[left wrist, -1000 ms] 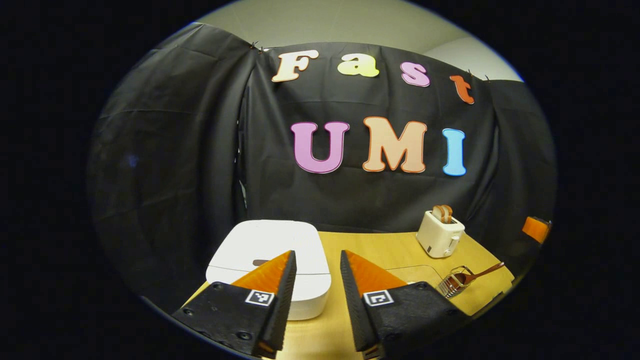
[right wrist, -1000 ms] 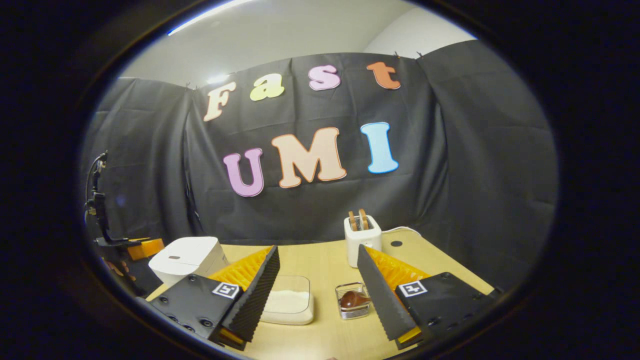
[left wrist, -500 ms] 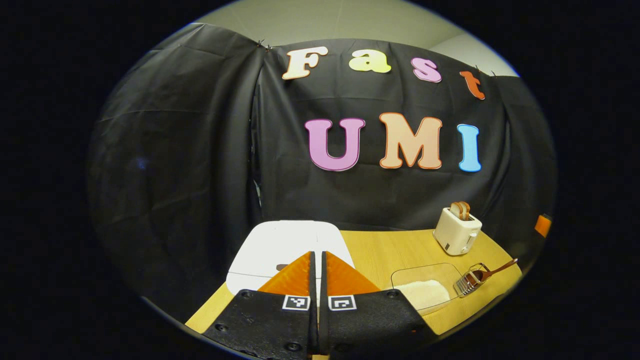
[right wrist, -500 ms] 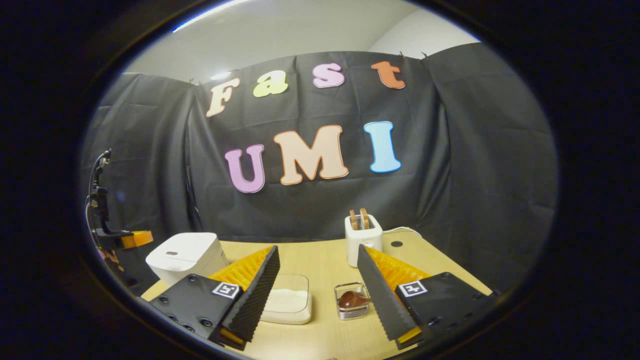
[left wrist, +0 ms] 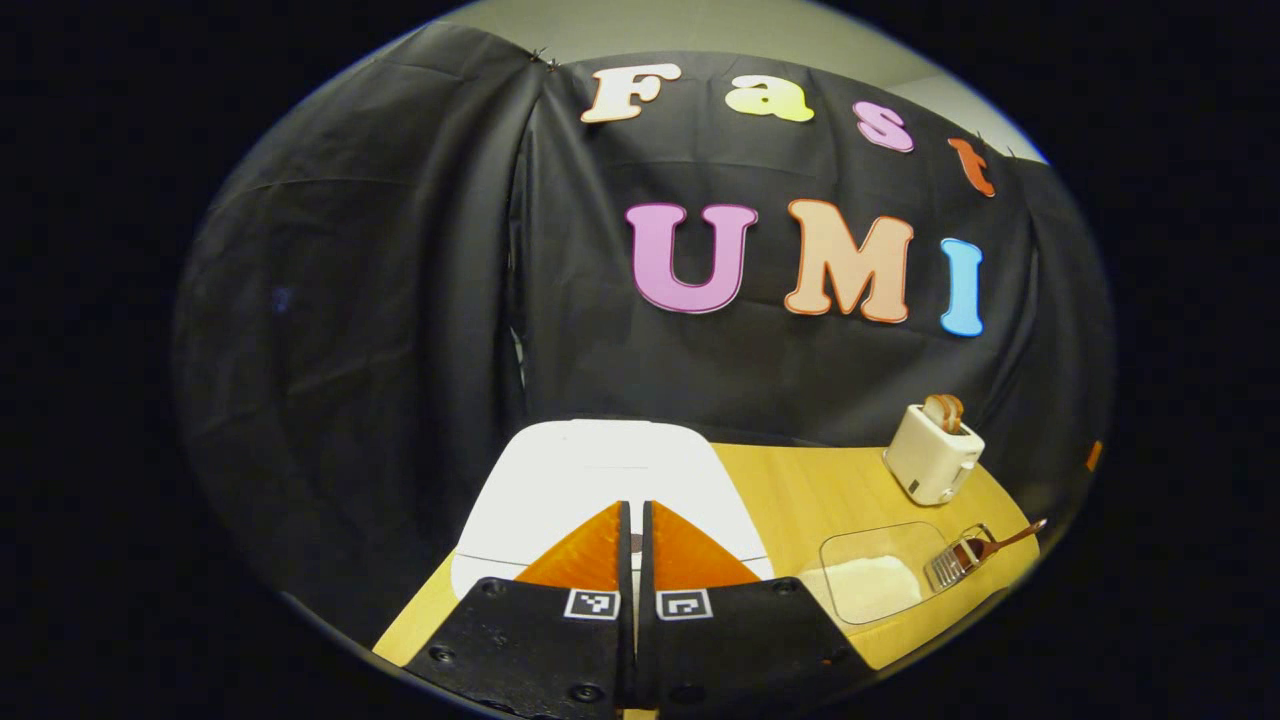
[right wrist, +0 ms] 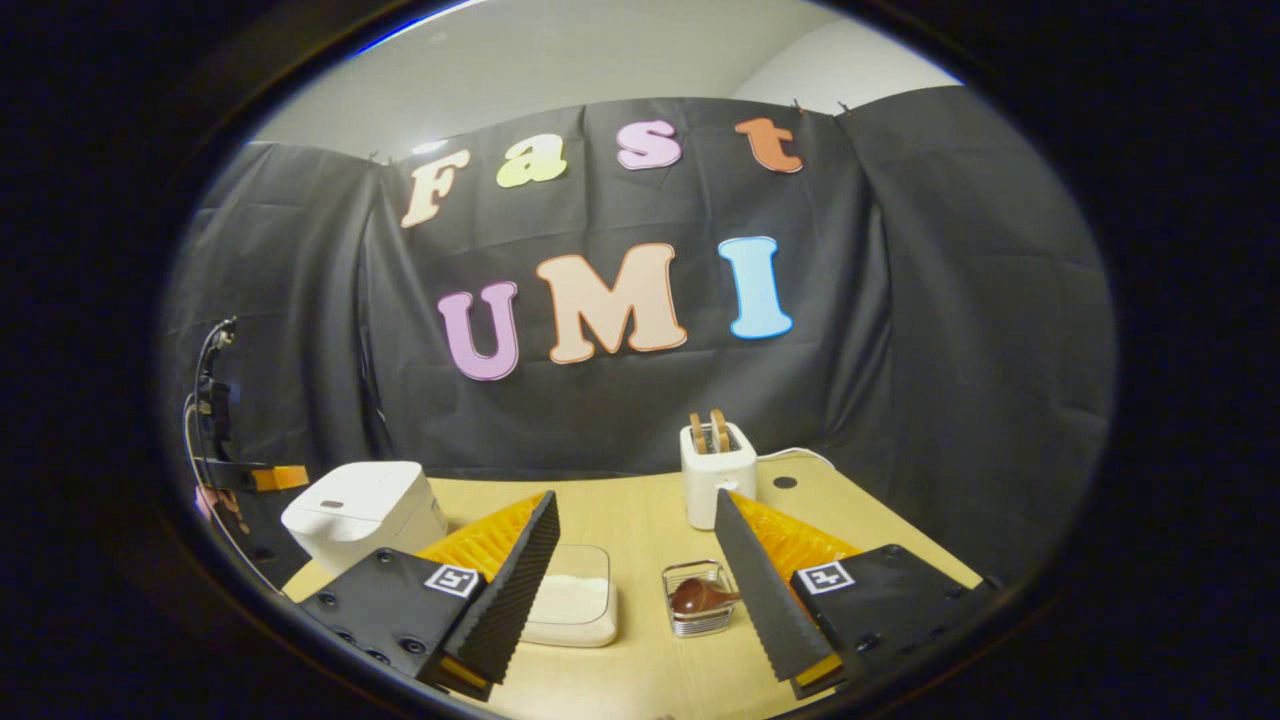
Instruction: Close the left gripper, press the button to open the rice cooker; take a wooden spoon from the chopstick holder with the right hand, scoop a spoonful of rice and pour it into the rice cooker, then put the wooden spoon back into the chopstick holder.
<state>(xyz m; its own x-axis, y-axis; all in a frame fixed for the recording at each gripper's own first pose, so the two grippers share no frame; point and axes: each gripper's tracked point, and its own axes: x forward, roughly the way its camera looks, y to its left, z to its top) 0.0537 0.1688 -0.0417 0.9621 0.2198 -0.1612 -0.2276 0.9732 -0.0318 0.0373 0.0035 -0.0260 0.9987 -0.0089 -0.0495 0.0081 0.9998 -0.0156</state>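
The white rice cooker (left wrist: 600,470) stands lid down at the table's left end, just beyond my left gripper (left wrist: 632,508), which is shut with nothing between its fingers. Its tips hang over the front of the lid and hide the button. In the right gripper view the cooker (right wrist: 365,505) sits at the left, its button a small dark mark (right wrist: 332,504). The wooden spoon (right wrist: 697,595) rests in the wire chopstick holder (right wrist: 690,625), below my right gripper (right wrist: 635,500), which is open and holds nothing. A clear dish of rice (right wrist: 572,603) lies left of the holder.
A white toaster (right wrist: 716,472) with two slices stands at the back of the wooden table (right wrist: 630,525). Black cloth walls close in the back and sides. The left gripper view shows the rice dish (left wrist: 872,580), holder (left wrist: 948,570) and toaster (left wrist: 932,458) to the right.
My left gripper has gone from open to shut and has moved closer over the rice cooker's lid. The right gripper has stayed open and barely shifted.
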